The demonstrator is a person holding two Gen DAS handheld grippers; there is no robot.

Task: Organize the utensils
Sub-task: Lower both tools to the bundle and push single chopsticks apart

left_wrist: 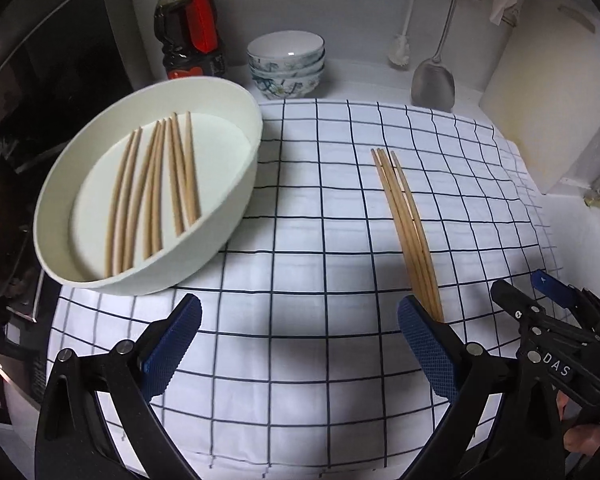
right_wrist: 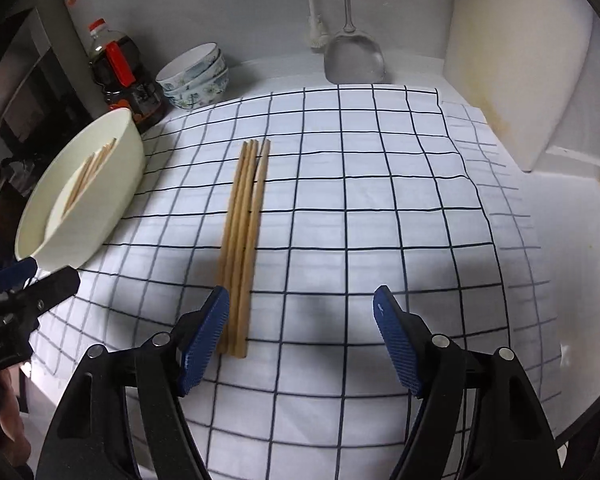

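- The white oval dish (left_wrist: 148,216) sits at the left edge of the checked cloth (left_wrist: 300,208) on the desk, with a batch of chopsticks (left_wrist: 152,188) lying inside.
- The left claw (left_wrist: 300,344) hangs released over the cloth's near edge, grasping nothing.
- Four loose chopsticks (right_wrist: 242,240) lie bunched mid-cloth.
- The right claw (right_wrist: 300,340) is released, its left finger (right_wrist: 204,344) beside their near ends.

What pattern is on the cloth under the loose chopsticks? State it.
White cloth with a dark grid of thin lines, clearest in the right wrist view.
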